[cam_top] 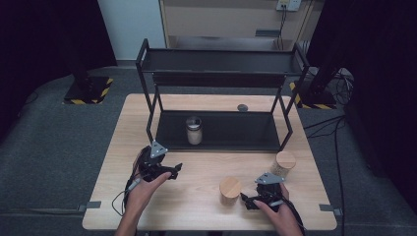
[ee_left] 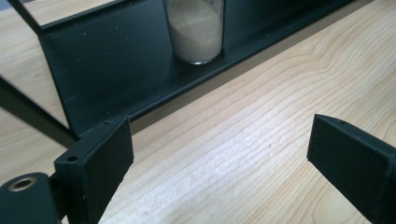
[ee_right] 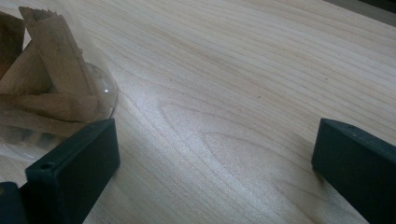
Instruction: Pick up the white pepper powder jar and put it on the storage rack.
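Observation:
A glass jar (cam_top: 193, 131) of pale powder with a metal lid stands on the lower shelf (cam_top: 246, 130) of a black rack. The left gripper view shows this jar (ee_left: 196, 32) beyond the shelf lip (ee_left: 93, 74). Two wooden-lidded jars stand on the table, one (cam_top: 230, 190) near the front, the other (cam_top: 285, 162) to the right. My left gripper (cam_top: 175, 170) (ee_left: 222, 140) is open over bare wood in front of the rack. My right gripper (cam_top: 245, 199) (ee_right: 217, 140) is open beside the front jar (ee_right: 46, 102), which holds brown pieces.
The black two-tier rack (cam_top: 221, 61) spans the back half of the wooden table (cam_top: 196, 206). A small dark round disc (cam_top: 242, 107) lies behind the rack's lower shelf. Clamps sit at the table's front corners.

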Action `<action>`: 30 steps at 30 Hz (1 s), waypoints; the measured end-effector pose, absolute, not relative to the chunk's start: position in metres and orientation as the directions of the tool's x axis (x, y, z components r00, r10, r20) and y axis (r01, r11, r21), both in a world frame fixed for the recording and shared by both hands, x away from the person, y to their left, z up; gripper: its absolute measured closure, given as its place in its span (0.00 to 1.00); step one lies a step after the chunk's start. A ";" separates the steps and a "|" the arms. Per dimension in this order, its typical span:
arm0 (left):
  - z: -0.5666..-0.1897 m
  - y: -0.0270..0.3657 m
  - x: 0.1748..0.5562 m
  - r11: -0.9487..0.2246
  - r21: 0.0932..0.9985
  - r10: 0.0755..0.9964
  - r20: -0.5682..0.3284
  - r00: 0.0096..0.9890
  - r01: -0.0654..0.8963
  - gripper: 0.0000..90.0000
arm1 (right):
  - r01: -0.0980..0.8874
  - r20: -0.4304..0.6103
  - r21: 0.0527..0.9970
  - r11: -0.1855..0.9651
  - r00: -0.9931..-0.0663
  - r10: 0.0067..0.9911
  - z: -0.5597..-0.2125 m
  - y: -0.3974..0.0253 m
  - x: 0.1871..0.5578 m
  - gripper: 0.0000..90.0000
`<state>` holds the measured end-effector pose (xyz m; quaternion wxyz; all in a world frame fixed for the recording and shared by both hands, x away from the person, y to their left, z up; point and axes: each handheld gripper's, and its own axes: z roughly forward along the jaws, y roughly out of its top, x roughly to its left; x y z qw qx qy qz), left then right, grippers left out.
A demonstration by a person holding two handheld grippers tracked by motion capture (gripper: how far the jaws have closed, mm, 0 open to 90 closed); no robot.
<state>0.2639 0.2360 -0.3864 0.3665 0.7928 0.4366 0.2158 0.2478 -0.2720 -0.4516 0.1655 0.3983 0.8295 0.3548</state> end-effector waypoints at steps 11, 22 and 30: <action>-0.398 0.239 0.258 -0.360 0.747 0.847 0.012 0.531 0.558 0.06 | 0.545 0.008 0.720 0.430 -0.626 0.780 -0.452 -0.272 0.248 0.01; -0.412 0.239 0.253 -0.352 0.737 0.855 0.003 0.518 0.577 0.07 | 0.545 0.009 0.720 0.429 -0.626 0.780 -0.452 -0.272 0.248 0.01; -0.420 0.239 0.253 -0.357 0.716 0.857 -0.004 0.515 0.599 0.05 | 0.545 0.009 0.720 0.429 -0.626 0.780 -0.452 -0.272 0.248 0.01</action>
